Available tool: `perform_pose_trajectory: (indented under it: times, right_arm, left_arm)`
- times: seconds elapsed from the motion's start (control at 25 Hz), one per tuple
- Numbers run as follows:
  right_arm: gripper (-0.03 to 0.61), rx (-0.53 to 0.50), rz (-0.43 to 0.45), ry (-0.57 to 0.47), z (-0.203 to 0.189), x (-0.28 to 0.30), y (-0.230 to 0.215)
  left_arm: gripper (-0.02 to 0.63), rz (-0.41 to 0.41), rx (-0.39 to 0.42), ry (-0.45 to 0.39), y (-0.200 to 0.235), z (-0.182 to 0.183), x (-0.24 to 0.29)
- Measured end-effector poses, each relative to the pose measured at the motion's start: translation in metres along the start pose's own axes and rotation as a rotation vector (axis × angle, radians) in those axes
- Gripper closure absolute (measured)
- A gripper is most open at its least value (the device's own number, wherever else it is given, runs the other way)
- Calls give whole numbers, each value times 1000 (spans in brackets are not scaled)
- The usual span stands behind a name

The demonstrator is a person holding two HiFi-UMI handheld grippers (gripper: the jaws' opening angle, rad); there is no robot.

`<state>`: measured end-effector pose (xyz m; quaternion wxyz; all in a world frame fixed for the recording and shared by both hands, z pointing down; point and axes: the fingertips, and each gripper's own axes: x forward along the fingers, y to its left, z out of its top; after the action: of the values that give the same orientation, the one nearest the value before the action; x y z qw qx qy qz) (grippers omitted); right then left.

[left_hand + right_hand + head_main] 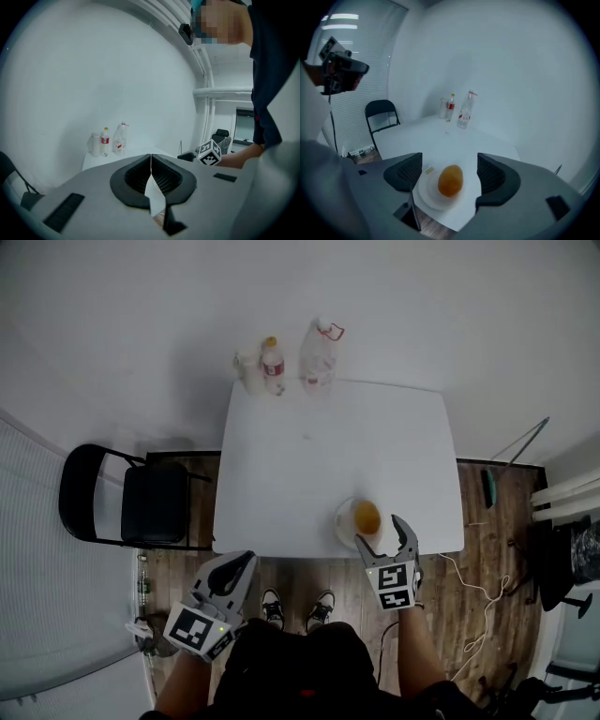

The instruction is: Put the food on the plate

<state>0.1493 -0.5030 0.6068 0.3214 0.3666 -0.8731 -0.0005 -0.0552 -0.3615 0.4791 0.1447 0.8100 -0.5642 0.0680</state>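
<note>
An orange-brown bread roll [367,517] [450,180] lies on a small white plate [346,526] [431,193] near the table's front edge. My right gripper [385,540] [446,174] hangs just in front of the plate, open, its jaws wide apart on either side of the roll without touching it. My left gripper [232,572] [151,176] is off the table's front left corner, over the floor, with its jaws pressed together and nothing between them.
The white table [309,460] carries two bottles [273,367] [318,355] and a pale cup [249,372] at its far edge. A black folding chair [141,498] stands left of the table. Cables [478,610] lie on the wooden floor at the right.
</note>
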Motion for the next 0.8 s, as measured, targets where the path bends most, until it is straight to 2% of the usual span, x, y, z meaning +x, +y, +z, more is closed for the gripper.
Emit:
perform_pose_trajectory:
  times: [0.16, 0.2, 0.24, 0.28, 0.36, 0.48, 0.6, 0.8]
  right_arm:
    - [234, 44, -24, -185, 49, -72, 9]
    - [288, 57, -42, -229, 60, -88, 10]
    - [368, 57, -64, -269, 70, -104, 11]
    - [401, 49, -83, -308, 80, -118, 14]
    - [438, 48, -109, -383, 99, -145, 23]
    - [488, 98, -146, -477, 124, -185, 30]
    - [533, 145, -178, -526, 137, -213, 32]
    - [555, 159, -215, -493, 133, -235, 32]
  left_arm:
    - [591, -75, 38, -55, -16, 25, 2]
    - [591, -96, 46, -68, -21, 31, 3]
    - [591, -119, 52, -83, -26, 36, 5]
    - [591, -144, 56, -94, -32, 40, 6]
    - [591, -189, 68, -107, -45, 47, 7]
    - [591, -247, 100, -133, -62, 59, 8]
    - [591, -309, 121, -163, -79, 72, 9]
    - [591, -344, 140, -189, -95, 87, 5]
